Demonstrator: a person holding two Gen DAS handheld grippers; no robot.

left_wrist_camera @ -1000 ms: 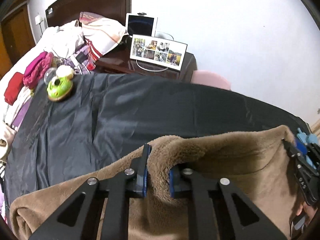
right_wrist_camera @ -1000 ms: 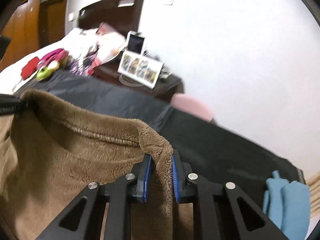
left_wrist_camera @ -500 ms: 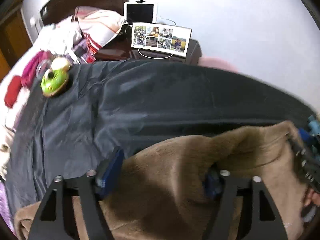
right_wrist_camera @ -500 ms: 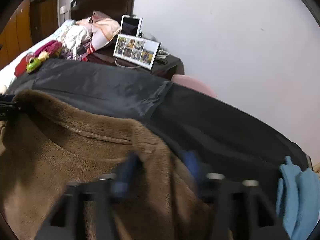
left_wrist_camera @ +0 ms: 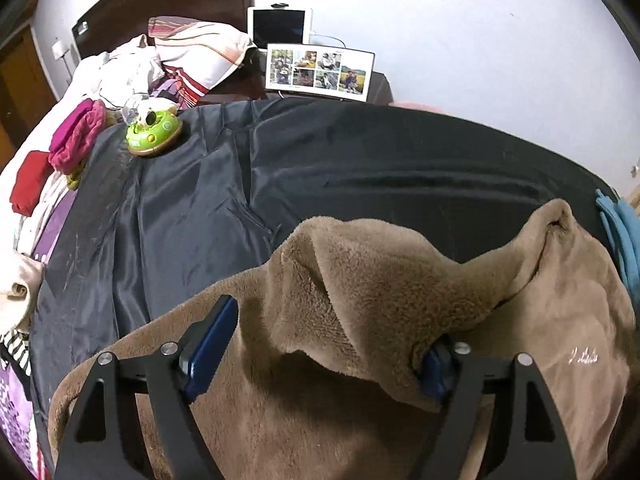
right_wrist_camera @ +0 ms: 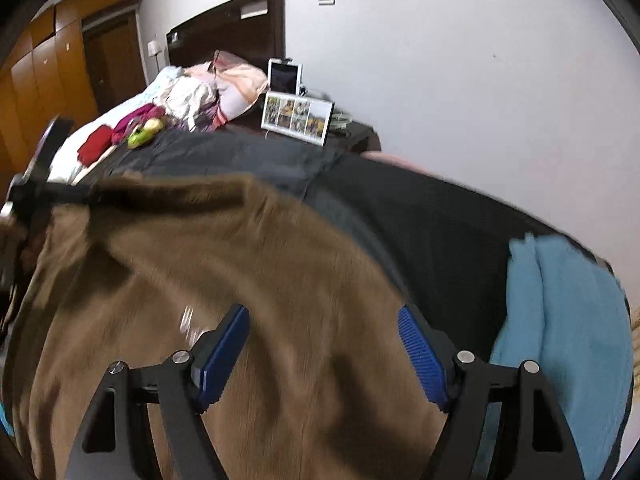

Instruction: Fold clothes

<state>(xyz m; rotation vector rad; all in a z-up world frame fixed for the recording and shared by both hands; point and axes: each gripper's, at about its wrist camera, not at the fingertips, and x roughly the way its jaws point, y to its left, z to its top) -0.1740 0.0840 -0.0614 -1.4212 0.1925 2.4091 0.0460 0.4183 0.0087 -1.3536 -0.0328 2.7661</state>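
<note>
Both claws stand apart: left gripper (left_wrist_camera: pixel 320 354) has its blue pads wide, w/ a fold of the brown fleece top (left_wrist_camera: pixel 380 280) lying between them, unpinched; a sec ago it was clamped on that fold. Right gripper (right_wrist_camera: pixel 324 354) also wide over the fleece (right_wrist_camera: pixel 240 280), where before it pinched the collar edge. Fleece lies on the dark sheet (left_wrist_camera: pixel 360 160), lower half of both views, its bottom edge cut off by the frame. Right view is motion-blurred; embroidery (left_wrist_camera: pixel 584 357) on the fleece is unreadable. Blue garment (right_wrist_camera: pixel 560 320) at lower right, partly cut off. Green toy (left_wrist_camera: pixel 154 134) upper left.
</note>
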